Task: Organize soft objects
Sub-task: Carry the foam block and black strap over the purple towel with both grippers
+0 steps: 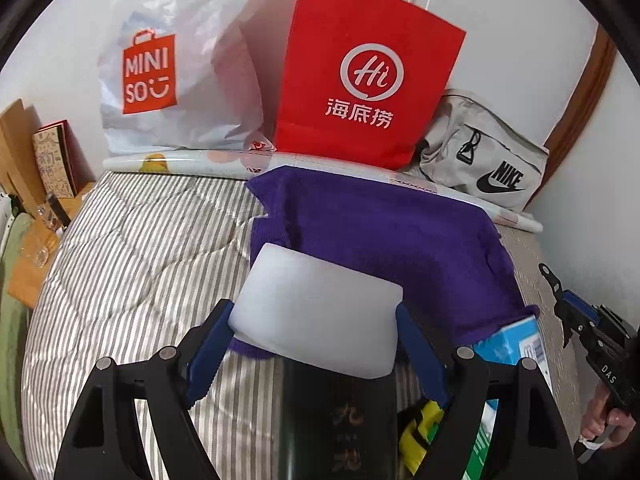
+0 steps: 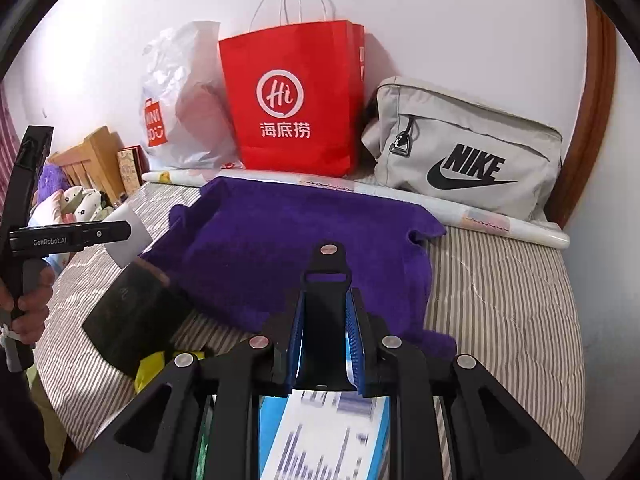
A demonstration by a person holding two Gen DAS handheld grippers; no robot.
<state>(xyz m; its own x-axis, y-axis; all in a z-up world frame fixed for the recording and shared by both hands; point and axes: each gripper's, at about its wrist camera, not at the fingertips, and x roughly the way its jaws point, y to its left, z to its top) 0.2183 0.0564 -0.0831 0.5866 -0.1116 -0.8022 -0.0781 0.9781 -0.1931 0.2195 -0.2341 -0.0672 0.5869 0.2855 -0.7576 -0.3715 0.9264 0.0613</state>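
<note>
— The left gripper [image 1: 316,344], what has it got?

— Its blue pads are clamped on the two sides of a white block [image 1: 320,312], foam by the look of it, though the glare washes out its surface. Under the block sits a dark box [image 1: 340,412]; gold characters on it are cut off by the frame's near edge.

— And the right gripper [image 2: 325,344]?

— Its fingers are pressed together with nothing between them, over the near edge of the purple towel [image 2: 296,248]. Below it a blue-and-white carton [image 2: 324,436] is too blurred to read.

— Where does the towel lie?

— Spread rumpled on the striped bedcover [image 2: 500,300], its far edge reaching a rolled sheet [image 2: 500,216]. Its near part is hidden behind both grippers.

— Behind that?

— Against the wall, left to right: a white Miniso bag [image 1: 160,72], a red paper bag [image 1: 368,76], a grey Nike pouch [image 2: 468,152]. Something yellow [image 1: 420,432] peeks out beside the dark box, mostly covered.
</note>
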